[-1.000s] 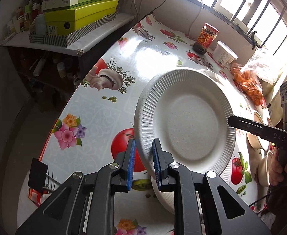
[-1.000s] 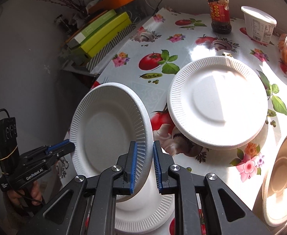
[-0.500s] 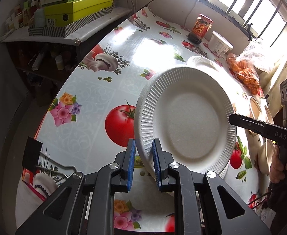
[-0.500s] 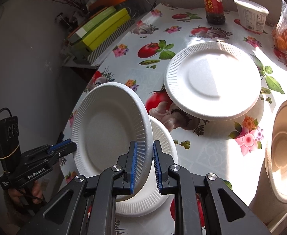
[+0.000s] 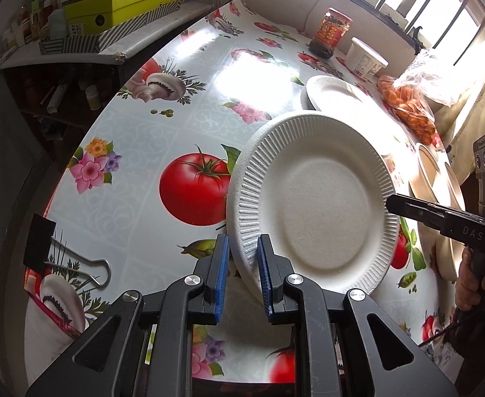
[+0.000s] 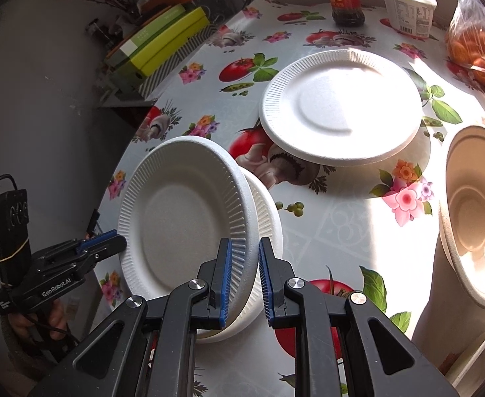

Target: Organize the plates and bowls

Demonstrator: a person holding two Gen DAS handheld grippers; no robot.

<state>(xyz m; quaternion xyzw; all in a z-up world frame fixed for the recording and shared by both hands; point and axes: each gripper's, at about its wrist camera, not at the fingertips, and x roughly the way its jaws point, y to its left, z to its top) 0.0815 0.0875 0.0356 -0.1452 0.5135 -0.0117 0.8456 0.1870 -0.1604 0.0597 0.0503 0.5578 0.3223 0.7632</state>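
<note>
Left wrist view showed the left hand-held gripper narrowed on the near-left rim of a white ribbed paper plate, which was tilted up off the bench with its face toward the camera. Its blue pads pressed that rim from both sides. At the plate's right edge the black tip of the right hand-held gripper met the rim, with a hand behind it at the right border. Farther off, a second white plate sat near a dark sauce jar, a white tub and a bag of orange fruit. A binder clip lay at the near-left bench edge.

Right wrist view showed the right hand-held gripper likewise clamped narrowly on the same tilted plate, at its near-right rim, while the left hand-held gripper gripped its left edge. Just behind and under the held plate, another white plate rested on the floral cloth. The far plate lay on top of an upturned bowl. A beige bowl stood on its side at the right edge. Green and yellow boxes were stacked on a shelf to the far left.
</note>
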